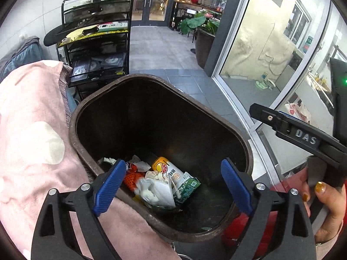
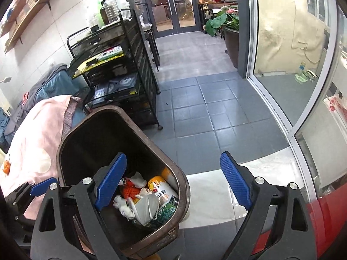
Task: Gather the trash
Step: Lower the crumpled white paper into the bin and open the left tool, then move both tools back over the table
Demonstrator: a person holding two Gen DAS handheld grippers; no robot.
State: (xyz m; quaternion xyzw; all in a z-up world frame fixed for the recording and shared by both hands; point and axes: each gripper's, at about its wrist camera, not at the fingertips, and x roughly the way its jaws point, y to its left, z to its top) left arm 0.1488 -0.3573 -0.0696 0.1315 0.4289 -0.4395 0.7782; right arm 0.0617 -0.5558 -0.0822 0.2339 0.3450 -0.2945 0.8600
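The left claw (image 1: 173,186) stands released, nothing between its blue pads, directly above the open brown bin (image 1: 243,136). The trash (image 1: 164,182) lies on the bin floor below it: a can, a face mask, crumpled paper. The right claw (image 2: 173,182) is also released, empty; the bin sits under its left finger.

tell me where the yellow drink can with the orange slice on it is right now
The yellow can lies at the bottom of the brown bin, centre of the left wrist view, beside a white mask and a green carton.
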